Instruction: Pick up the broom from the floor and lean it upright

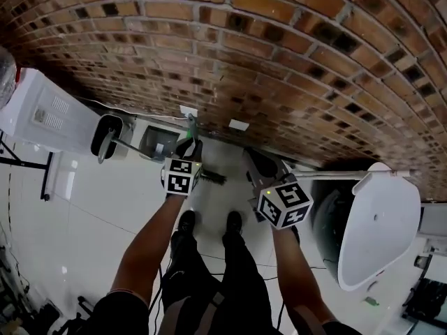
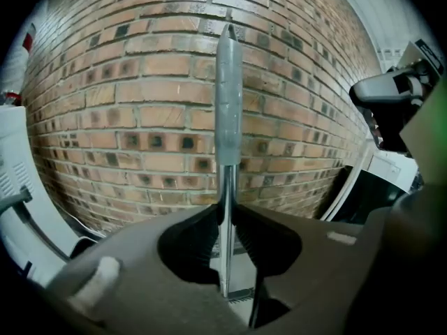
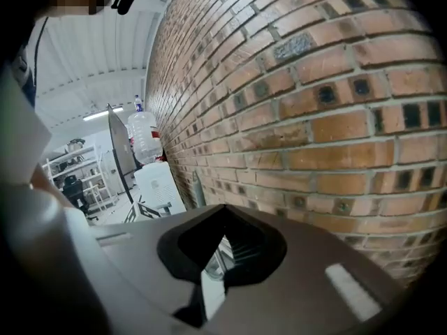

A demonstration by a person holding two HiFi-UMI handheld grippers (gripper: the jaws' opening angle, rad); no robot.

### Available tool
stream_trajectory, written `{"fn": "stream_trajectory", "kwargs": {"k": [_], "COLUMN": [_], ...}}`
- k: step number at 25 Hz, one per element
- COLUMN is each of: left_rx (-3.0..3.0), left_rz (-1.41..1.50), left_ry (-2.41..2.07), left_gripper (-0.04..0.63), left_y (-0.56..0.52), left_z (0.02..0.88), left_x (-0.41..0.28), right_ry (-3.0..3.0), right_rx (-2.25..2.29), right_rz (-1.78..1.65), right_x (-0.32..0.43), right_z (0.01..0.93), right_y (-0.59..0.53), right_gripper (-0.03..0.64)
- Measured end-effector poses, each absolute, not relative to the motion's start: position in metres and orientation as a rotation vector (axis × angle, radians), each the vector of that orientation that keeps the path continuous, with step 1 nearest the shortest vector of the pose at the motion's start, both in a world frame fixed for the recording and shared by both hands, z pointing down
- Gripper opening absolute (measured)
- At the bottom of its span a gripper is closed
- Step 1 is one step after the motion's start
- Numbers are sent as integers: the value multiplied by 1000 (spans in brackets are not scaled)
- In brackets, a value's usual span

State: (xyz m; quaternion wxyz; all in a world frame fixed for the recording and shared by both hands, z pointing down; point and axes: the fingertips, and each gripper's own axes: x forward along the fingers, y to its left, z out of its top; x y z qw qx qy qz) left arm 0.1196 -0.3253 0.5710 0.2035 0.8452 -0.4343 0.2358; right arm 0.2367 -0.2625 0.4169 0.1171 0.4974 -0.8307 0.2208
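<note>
Head view, from left to right: a white cabinet [image 1: 42, 110] stands at the far left against the brick wall [image 1: 279, 47], on the pale tiled floor [image 1: 91, 208]. Left of centre, your left gripper [image 1: 188, 145] reaches toward the wall and holds the broom [image 1: 190, 126], with its marker cube [image 1: 181, 175] turned up to the camera. In the left gripper view this gripper [image 2: 225, 218] has its jaws pinching the shiny metal pole of the broom [image 2: 228, 103]. The pole rises straight up between them, and its grey grip sleeve stands against the bricks above. You cannot tell whether the broom touches the wall. Below the grippers, your two shoes [image 1: 209, 223] rest on the tiles. Right of centre, your right gripper [image 1: 257, 160] points toward the wall just beside the left one, apart from the broom. In the right gripper view its jaws [image 3: 222, 232] are drawn together at the tips. Only a thin wedge of floor shows behind them and nothing lies between. At the far right a white curved cover [image 1: 380, 222] stands near the wall.
</note>
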Motion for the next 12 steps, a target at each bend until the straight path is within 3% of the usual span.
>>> {"fn": "stream_trajectory", "kwargs": {"k": [12], "left_rx": [2297], "left_rz": [590], "left_ry": [-1490], "left_gripper": [81], "left_y": [-414], "left_z": [597], "left_x": [173], "right_ry": [-2465], "right_rx": [1286], "right_rz": [606], "right_x": [287], "right_z": [457], "right_y": [-314], "right_gripper": [3]}}
